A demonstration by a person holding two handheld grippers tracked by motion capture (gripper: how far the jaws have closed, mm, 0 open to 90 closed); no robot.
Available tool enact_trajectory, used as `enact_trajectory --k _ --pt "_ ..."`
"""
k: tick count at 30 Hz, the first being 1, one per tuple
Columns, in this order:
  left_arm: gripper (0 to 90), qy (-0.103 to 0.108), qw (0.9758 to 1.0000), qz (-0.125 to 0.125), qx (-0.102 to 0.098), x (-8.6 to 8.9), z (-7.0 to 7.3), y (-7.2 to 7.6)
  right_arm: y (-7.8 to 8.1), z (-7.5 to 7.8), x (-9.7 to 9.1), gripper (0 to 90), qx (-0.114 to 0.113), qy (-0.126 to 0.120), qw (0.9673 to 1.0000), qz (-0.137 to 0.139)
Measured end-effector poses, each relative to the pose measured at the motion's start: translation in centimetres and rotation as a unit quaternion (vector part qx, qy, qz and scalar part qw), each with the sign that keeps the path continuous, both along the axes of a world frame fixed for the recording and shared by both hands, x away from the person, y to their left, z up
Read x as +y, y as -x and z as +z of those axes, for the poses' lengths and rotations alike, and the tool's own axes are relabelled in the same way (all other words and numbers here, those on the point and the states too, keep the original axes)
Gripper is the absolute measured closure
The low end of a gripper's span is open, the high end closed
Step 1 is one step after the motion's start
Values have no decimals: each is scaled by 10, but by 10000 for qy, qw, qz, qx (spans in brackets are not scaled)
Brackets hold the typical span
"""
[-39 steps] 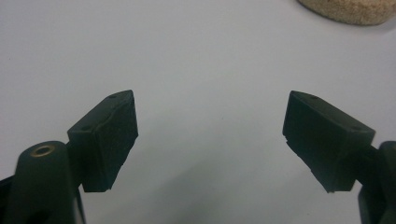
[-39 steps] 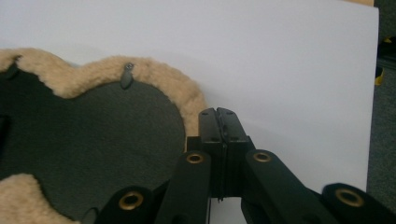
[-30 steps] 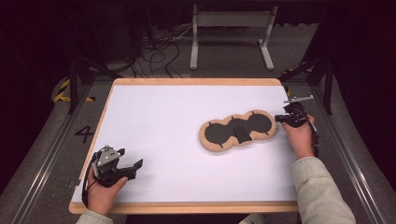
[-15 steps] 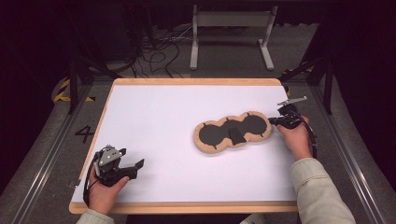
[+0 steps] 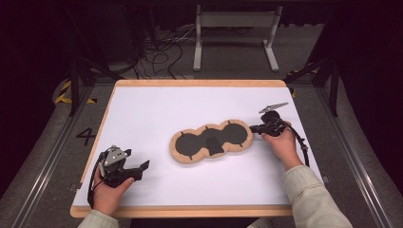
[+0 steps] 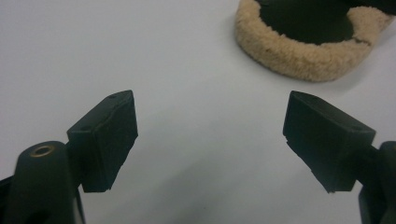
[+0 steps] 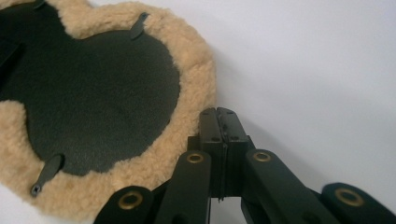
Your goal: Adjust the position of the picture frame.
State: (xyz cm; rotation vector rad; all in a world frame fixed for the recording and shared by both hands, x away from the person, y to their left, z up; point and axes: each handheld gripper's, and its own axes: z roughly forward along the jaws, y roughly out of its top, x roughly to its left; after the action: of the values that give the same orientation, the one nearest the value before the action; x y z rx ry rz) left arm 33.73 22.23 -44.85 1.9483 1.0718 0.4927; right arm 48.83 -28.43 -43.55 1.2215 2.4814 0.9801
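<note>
A three-lobed black pad with a tan fleece rim lies flat near the middle of the white table. My right gripper is shut, its tips against the fleece at the pad's right end. In the right gripper view the closed jaws meet the fleece rim of the pad, with nothing between them. My left gripper rests at the table's front left, open and apart from the pad. In the left gripper view its jaws stand wide over bare table, with the pad's fleece end farther off.
The table has a wooden edge all round. Behind it on the floor stand a grey metal frame and loose cables. A painted "4" and yellow-black tape mark the floor at left.
The right gripper has moved left across the table, and the fleece-rimmed pad has slid left ahead of it. The left gripper has stayed where it was.
</note>
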Motion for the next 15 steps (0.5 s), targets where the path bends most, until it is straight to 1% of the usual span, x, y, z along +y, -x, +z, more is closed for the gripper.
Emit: enact_trajectory --k 2,3,4,5,6,8,9,10,11,13,14,15 --pt "188 24 10000 -10 -7 -1 0 -1 2 0 10 900 25 31 9998 179" --pt "188 12 10000 -18 -6 0 0 -1 3 2 12 900 28 102 9997 215" --pt "188 6 10000 -8 -8 0 0 -1 3 3 14 900 -4 176 9997 183" --pt "188 13 10000 -3 -10 0 0 -1 3 6 15 900 -30 188 9997 165" --pt "188 24 10000 0 -5 0 0 0 2 13 16 900 -130 40 9999 43" --pt "188 5 10000 -4 -16 0 0 1 0 21 21 900 -280 13 9996 10" --pt "187 29 10000 6 -9 0 0 1 -1 24 23 900 -300 12 9995 18" --pt "188 9 10000 16 -20 1 0 1 -2 28 28 900 -323 12 9995 42" --pt "188 9 10000 16 -20 1 0 1 -2 28 28 900 -323 12 9995 42" --pt "188 16 10000 29 -25 2 0 3 -8 36 40 900 -379 63 9992 150" --pt "188 11 10000 26 -6 3 0 3 -13 42 53 900 -382 164 9989 216" --pt "188 11 10000 26 -6 3 0 3 -15 44 57 900 -369 206 9989 221"
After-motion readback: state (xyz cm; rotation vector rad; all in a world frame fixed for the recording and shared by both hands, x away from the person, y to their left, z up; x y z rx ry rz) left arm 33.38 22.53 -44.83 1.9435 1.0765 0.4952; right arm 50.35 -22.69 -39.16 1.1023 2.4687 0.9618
